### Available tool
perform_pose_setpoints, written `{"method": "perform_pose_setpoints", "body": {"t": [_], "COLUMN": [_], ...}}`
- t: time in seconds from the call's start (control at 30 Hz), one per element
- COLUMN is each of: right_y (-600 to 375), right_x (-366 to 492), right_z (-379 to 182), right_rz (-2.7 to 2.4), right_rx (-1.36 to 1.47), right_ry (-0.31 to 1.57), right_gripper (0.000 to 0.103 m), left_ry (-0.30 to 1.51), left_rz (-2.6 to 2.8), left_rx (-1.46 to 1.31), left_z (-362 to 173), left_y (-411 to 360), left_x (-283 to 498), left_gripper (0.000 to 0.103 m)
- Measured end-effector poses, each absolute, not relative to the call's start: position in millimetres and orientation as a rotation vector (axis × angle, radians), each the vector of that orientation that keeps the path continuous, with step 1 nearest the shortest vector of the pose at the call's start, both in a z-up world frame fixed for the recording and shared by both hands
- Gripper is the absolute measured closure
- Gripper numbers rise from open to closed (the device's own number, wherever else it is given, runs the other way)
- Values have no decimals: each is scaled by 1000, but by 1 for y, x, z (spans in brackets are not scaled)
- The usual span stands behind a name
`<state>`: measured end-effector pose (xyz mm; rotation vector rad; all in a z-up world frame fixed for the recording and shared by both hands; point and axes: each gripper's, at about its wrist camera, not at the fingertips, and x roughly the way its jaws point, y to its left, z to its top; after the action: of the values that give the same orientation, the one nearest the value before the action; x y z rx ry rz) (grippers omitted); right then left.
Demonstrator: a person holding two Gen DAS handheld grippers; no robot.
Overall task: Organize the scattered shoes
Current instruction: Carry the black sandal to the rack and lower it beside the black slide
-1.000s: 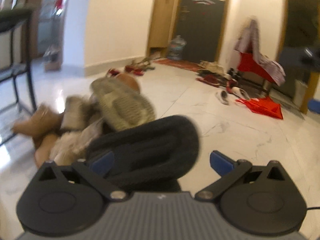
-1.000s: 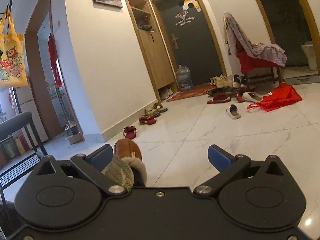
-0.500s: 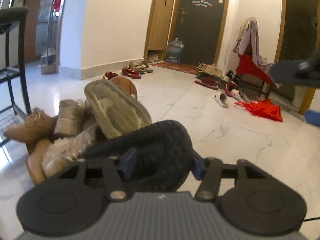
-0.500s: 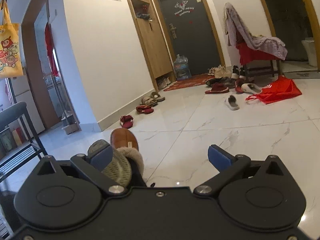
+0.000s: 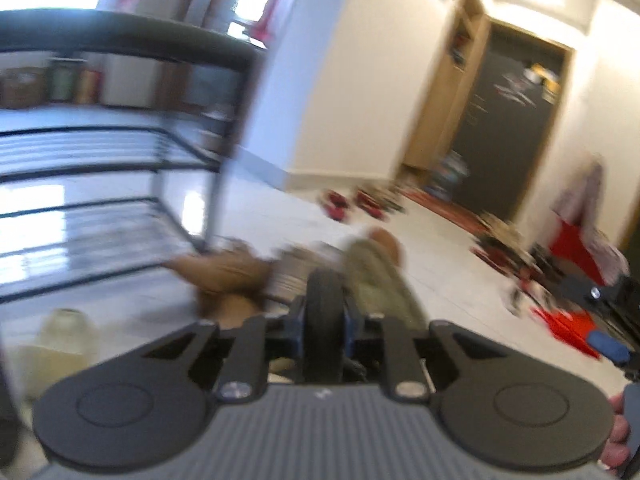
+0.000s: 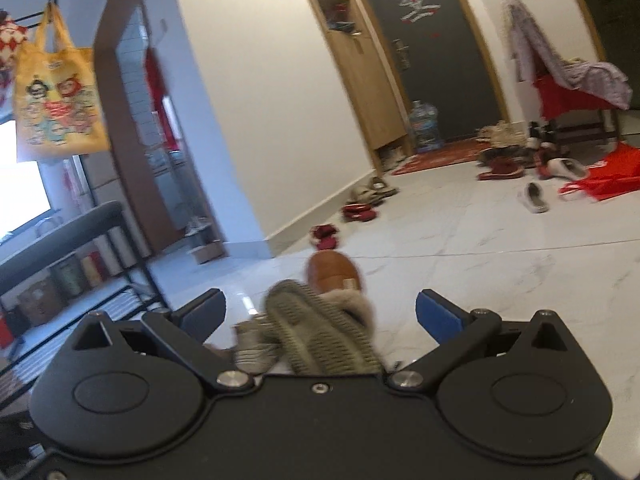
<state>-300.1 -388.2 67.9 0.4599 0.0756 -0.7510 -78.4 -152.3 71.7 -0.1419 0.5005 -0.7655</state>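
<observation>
My left gripper point(image 5: 324, 322) has its jaws closing tight, and the blue pads point(image 5: 298, 330) press on a black slipper point(image 5: 324, 292) that stands edge-on between them. Behind it lies a blurred pile of shoes: a tan shoe point(image 5: 224, 272) and an olive-soled furry slipper point(image 5: 378, 280). My right gripper point(image 6: 320, 310) is open. The same olive-soled slipper point(image 6: 320, 340) lies on the floor between its spread fingers, untouched. A brown slipper point(image 6: 332, 274) sits just beyond it and a grey shoe point(image 6: 252, 346) to its left.
A black slatted shoe rack point(image 5: 100, 160) stands at the left, also low left as the rack point(image 6: 80, 304) in the right wrist view. Red slippers point(image 6: 326, 236) lie by the wall corner. More shoes point(image 6: 500, 162), a white slipper point(image 6: 534, 196) and a red bag point(image 6: 600, 178) lie near the dark door.
The left gripper closed on the black slipper, lifted it out of the pile, rolled it on edge and swung left toward the rack. The right gripper shifted slightly and stayed open.
</observation>
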Motion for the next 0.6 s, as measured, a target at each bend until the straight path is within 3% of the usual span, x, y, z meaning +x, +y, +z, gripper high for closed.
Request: {"method": "perform_pose_setpoints", "body": {"t": [0.2, 0.47, 0.6], "right_y": [-351, -294, -279], "right_x": [-242, -191, -176], "right_z": [69, 69, 61], "right_rz": [-559, -341, -331], "right_rx": [492, 490, 472], "right_ry": [77, 106, 168], "right_gripper": [0, 0, 0], "left_ry": [343, 156, 452], "left_rz": [-420, -56, 15], "left_rx": [-171, -172, -252], "left_z": [93, 79, 19], "left_y": [-49, 28, 38], "left_x": [-76, -96, -111], "left_gripper": [86, 84, 84]}}
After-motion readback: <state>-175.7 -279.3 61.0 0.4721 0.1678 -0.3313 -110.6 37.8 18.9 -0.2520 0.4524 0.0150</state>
